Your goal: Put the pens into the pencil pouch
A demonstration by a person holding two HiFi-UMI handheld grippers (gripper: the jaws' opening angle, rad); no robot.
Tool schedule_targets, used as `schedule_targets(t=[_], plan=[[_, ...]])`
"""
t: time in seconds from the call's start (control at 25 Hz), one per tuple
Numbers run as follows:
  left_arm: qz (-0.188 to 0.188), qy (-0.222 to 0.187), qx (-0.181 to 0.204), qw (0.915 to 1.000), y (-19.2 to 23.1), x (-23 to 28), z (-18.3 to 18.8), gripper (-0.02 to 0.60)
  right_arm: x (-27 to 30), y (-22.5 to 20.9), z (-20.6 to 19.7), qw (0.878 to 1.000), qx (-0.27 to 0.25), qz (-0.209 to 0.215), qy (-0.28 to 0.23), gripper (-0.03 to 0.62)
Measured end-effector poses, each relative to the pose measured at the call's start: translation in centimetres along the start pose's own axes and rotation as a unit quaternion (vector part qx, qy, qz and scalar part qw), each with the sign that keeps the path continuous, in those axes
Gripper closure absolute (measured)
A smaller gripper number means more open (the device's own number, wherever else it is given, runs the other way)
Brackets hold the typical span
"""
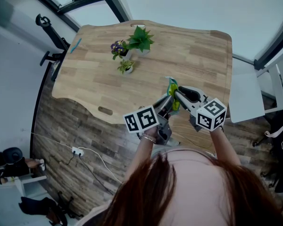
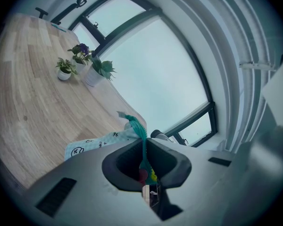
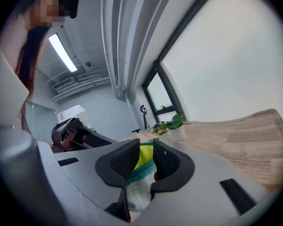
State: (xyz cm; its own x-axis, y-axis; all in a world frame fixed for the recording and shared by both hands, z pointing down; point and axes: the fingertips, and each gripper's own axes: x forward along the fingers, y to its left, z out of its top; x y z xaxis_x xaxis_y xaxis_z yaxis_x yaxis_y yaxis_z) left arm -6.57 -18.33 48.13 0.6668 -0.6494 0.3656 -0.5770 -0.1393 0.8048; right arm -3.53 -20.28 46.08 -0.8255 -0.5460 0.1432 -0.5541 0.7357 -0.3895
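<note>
The pencil pouch (image 1: pixel 172 87), pale with a teal zipper and yellow lining, hangs above the near edge of the wooden table (image 1: pixel 193 55), held up between both grippers. My left gripper (image 1: pixel 168 101) is shut on the teal zipper edge (image 2: pixel 140 132), and the pouch's doodled side (image 2: pixel 92 144) hangs to the left of the jaws. My right gripper (image 1: pixel 178 96) is shut on the opposite rim, with yellow lining and pale fabric (image 3: pixel 137 194) between its pads (image 3: pixel 125 163). Small red and yellow bits show in the pouch mouth. A blue pen (image 1: pixel 75 45) lies at the table's far left corner.
Three small potted plants (image 1: pixel 132 46) stand at the back middle of the table. A white chair or stand (image 1: pixel 273 88) is to the right of the table. A power strip with cable (image 1: pixel 77 151) lies on the floor to the left.
</note>
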Motion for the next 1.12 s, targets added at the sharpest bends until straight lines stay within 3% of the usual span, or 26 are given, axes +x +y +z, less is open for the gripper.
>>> schedule_targets(t=[0.36,0.64,1.12], plan=[[0.028,-0.008,0.033,0.9991,1.0,-0.4,0.9,0.561,-1.5,-1.2,2.2,0.999,-0.025,-0.04,-0.021,0.533],[0.064,-0.002,0.085,0.9943,2.1,-0.2,1.0,0.56,-2.8,-2.3,2.6,0.997,-0.031,-0.066,-0.023,0.533],[0.036,0.049,0.047,0.997,3.0,2.8,-4.2,0.56,-4.7,-2.6,1.2,0.996,-0.019,-0.09,-0.011,0.533]])
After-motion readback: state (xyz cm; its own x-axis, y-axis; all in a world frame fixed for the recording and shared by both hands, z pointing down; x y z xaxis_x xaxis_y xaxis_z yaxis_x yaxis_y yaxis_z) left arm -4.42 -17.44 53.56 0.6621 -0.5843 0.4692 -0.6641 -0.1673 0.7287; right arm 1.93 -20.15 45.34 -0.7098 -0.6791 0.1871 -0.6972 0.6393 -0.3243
